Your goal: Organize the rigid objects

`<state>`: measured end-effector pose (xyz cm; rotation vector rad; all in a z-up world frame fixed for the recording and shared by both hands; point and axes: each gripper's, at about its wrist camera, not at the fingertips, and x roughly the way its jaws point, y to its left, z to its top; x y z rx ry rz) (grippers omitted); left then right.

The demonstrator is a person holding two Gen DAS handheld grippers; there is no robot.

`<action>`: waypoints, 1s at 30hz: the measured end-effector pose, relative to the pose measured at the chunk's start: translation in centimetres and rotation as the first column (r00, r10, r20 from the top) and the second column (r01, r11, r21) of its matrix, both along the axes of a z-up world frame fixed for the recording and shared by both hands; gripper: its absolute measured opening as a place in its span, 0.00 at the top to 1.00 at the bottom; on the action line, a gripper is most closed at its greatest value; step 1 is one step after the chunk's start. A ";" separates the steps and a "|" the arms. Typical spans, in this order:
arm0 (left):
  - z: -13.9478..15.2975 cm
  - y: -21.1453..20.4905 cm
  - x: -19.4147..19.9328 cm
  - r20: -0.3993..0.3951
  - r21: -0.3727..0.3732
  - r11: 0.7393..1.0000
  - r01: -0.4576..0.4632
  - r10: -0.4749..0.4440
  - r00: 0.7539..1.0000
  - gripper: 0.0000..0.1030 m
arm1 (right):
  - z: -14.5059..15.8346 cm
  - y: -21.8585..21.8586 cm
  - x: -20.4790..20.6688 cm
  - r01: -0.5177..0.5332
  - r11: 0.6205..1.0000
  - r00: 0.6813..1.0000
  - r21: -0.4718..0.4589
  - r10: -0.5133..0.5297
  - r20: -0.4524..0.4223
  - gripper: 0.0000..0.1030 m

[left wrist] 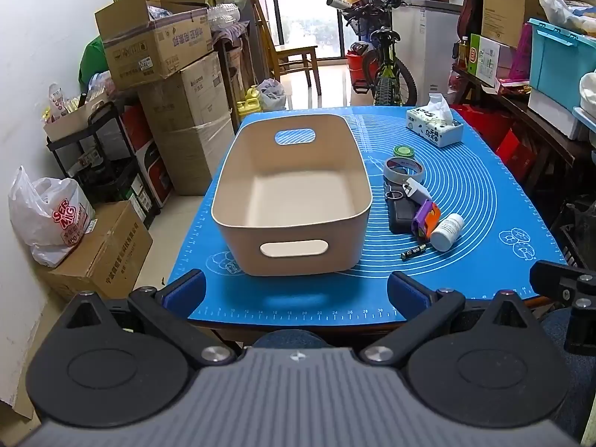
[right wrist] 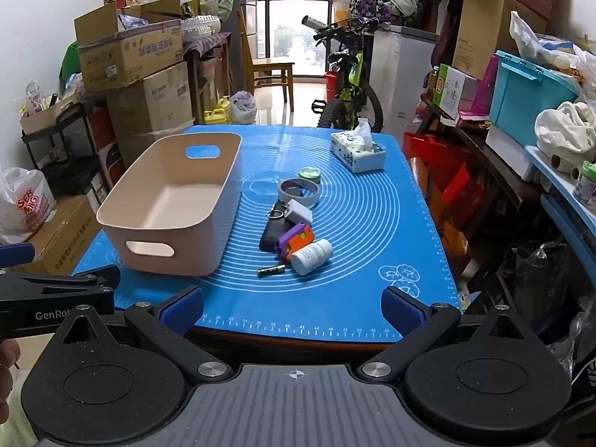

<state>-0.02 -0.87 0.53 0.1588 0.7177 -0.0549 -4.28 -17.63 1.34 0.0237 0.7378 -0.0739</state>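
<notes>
We had both tools poised at the near edge of the table (left wrist: 495, 290), and nothing was in either one. The left hand-held gripper (left wrist: 296, 290) stood spread wide, its blue pads far apart with only bare blue mat (left wrist: 465, 193) between them. Straight ahead of it sat the beige bin (left wrist: 294, 201), empty, and here was what this camera gave us alone: a look right down onto the bin's clean floor and both handle cut-outs.

Off to that gripper's right lay the clutter in a loose line running away from us: a small battery (left wrist: 414, 251) nearest, then a white pill bottle (left wrist: 447, 231) on its side, a purple and orange toy (left wrist: 426, 218) touching a black case (left wrist: 400, 216), a white charger plug (left wrist: 417, 188), a roll of tape (left wrist: 403, 169) and a green-lidded tin (left wrist: 405, 151), with the tissue pack (left wrist: 434, 126) farthest back.

The right hand-held gripper (right wrist: 294, 307) was just as wide open and empty. From its camera the story flipped: the clutter sat dead ahead, battery (right wrist: 271, 270) and bottle (right wrist: 311, 257) closest, while the bin (right wrist: 167, 208) slid off to its left, seen at a slant so that most of its floor was hidden by the near wall. Only here did we see a key ring (right wrist: 273, 215) lying against the case (right wrist: 273, 236), a black arm of the left tool at the left edge, and a sliver of the person's hand (right wrist: 7, 363) below it.
</notes>
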 end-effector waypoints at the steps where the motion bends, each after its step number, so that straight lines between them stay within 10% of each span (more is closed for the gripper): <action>1: 0.0 0.0 0.0 0.000 0.000 1.000 0.000 0.000 1.000 0.01 | 0.0 0.0 0.0 0.002 1.000 1.000 -0.001 -0.002 0.001 0.02; 30: -0.4 0.4 -0.3 0.008 0.013 1.000 0.011 -0.011 1.000 0.01 | -0.2 -0.1 0.1 0.013 1.000 1.000 0.006 -0.013 -0.005 0.02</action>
